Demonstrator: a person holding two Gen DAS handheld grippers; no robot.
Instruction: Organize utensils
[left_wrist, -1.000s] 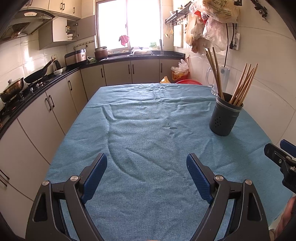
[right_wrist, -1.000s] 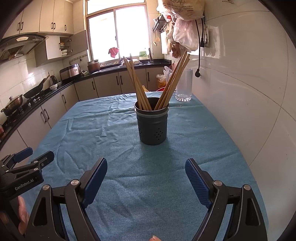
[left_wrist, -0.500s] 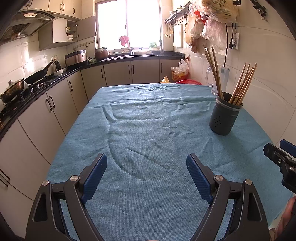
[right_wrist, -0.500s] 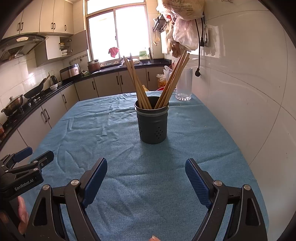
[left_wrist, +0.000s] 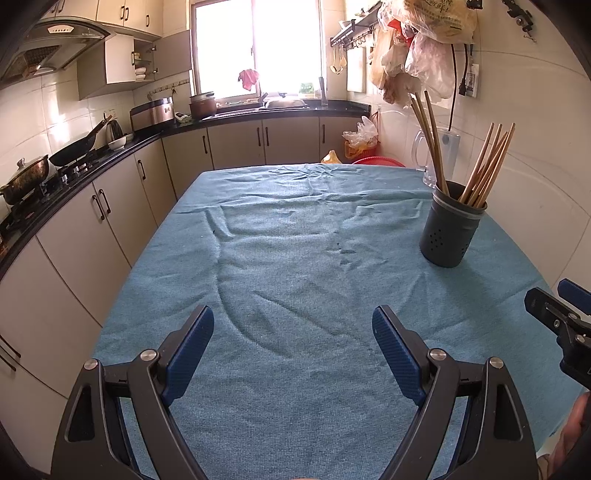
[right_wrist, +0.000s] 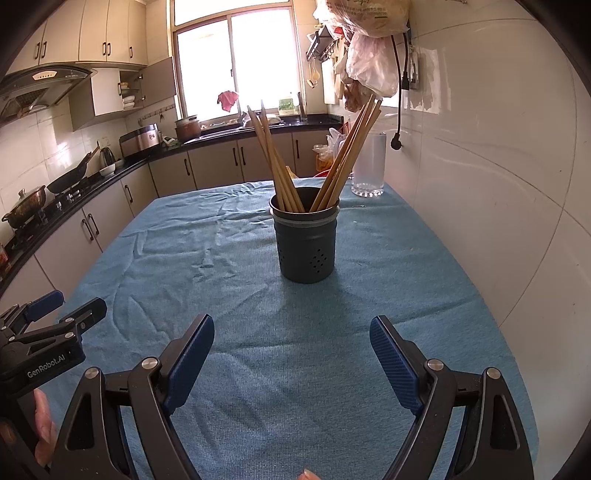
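Note:
A dark grey perforated utensil holder (right_wrist: 306, 243) stands upright on the blue tablecloth (right_wrist: 258, 295), with several wooden chopsticks (right_wrist: 273, 158) leaning out of it in two bunches. It also shows in the left wrist view (left_wrist: 452, 225) at the right. My right gripper (right_wrist: 291, 328) is open and empty, a short way in front of the holder. My left gripper (left_wrist: 293, 317) is open and empty over the bare cloth (left_wrist: 295, 258), left of the holder. Each gripper shows at the edge of the other's view, the right one (left_wrist: 557, 321) and the left one (right_wrist: 55, 321).
A clear glass jug (right_wrist: 369, 166) stands behind the holder near the white tiled wall (right_wrist: 480, 184). Cabinets and a black counter (left_wrist: 110, 155) with a wok and pots run along the left. Plastic bags (left_wrist: 417, 55) hang over the table's far right.
Both grippers have drawn back slightly from the holder, which looks a little smaller and farther. Both stay open and empty.

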